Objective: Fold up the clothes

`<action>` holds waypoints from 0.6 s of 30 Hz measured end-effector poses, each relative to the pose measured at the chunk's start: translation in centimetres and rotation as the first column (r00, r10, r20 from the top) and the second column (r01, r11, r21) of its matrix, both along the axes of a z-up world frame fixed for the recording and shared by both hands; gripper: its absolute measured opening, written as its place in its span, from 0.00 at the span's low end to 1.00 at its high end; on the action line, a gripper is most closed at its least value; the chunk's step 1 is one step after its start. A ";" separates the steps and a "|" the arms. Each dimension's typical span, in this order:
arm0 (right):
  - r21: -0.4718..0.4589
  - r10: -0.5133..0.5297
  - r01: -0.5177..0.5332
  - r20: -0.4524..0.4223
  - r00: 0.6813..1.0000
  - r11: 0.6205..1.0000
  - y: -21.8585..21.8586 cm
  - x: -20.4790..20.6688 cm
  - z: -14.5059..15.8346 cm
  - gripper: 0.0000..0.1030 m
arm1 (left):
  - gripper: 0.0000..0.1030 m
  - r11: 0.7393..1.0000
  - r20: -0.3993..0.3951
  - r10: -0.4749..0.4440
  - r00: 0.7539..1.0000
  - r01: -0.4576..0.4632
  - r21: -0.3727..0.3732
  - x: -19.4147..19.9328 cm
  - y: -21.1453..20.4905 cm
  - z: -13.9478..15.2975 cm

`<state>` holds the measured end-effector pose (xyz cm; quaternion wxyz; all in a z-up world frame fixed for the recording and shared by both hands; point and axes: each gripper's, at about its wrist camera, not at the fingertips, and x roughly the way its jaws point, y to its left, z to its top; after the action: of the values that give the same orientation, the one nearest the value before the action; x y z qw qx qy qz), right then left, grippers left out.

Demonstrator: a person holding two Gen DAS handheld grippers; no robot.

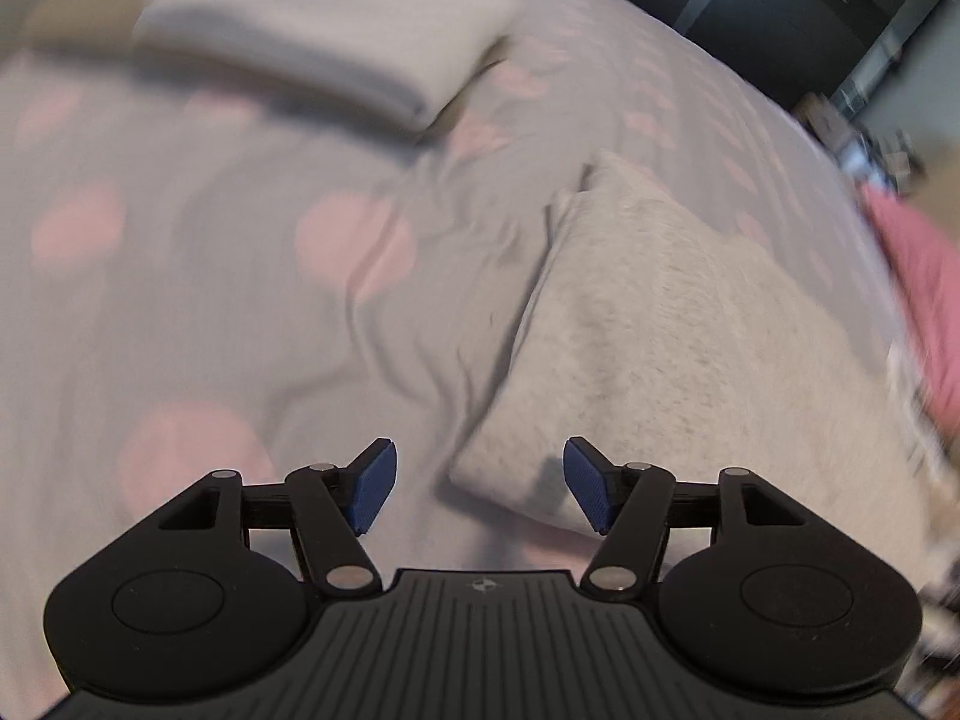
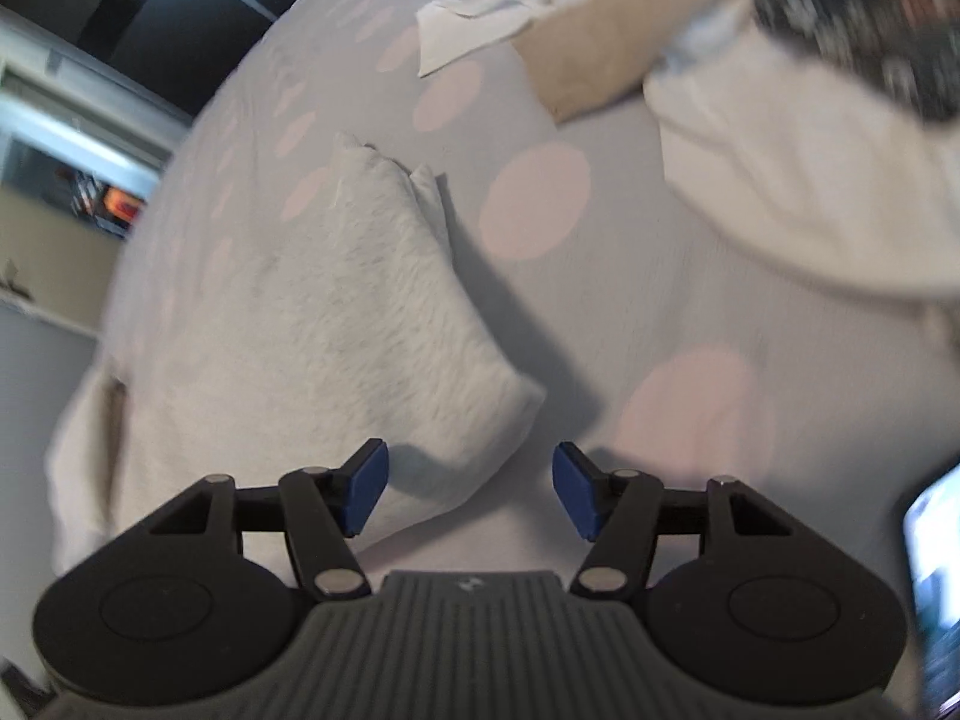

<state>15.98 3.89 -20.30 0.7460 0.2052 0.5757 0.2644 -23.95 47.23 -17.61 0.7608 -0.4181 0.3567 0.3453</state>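
A folded light grey fleecy garment (image 1: 654, 324) lies on the bed, with its near corner just ahead of my left gripper (image 1: 480, 483). That gripper is open, blue pads apart, nothing between them. In the right wrist view the same garment (image 2: 312, 312) lies to the left and ahead. My right gripper (image 2: 470, 489) hovers over its near right corner, open and holding nothing.
The bed has a grey cover with pink dots (image 1: 198, 276). A folded white cloth (image 1: 336, 30) lies at the far left. Pink fabric (image 1: 924, 276) sits at the right edge. A pile of cream, tan and dark patterned clothes (image 2: 798, 168) lies at the right. Dark furniture (image 1: 780, 0) stands beyond the bed.
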 end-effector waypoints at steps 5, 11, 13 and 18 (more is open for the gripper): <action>0.080 -0.036 0.040 -0.047 0.998 0.996 0.7 -0.6 -1.4 0.59 | 0.58 0.985 0.128 0.109 0.986 -0.090 -0.150 -0.2 0.4 -2.1; 0.115 -0.054 0.060 -0.054 0.997 0.992 1.3 -0.2 -2.9 0.57 | 0.57 0.987 0.121 0.105 0.987 -0.088 -0.132 1.4 0.4 -3.5; 0.116 -0.056 0.061 -0.046 0.997 0.991 1.7 -0.1 -3.2 0.54 | 0.55 0.990 0.122 0.100 0.987 -0.086 -0.113 1.6 0.4 -3.6; 0.091 -0.053 0.052 0.007 0.999 0.994 2.5 0.2 -2.8 0.37 | 0.22 0.996 0.129 0.082 0.988 -0.075 -0.058 1.8 0.4 -3.0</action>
<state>16.20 6.40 -23.09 0.7451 0.2527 0.5542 0.2717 -22.12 47.67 -20.60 0.7571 -0.4736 0.2982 0.3370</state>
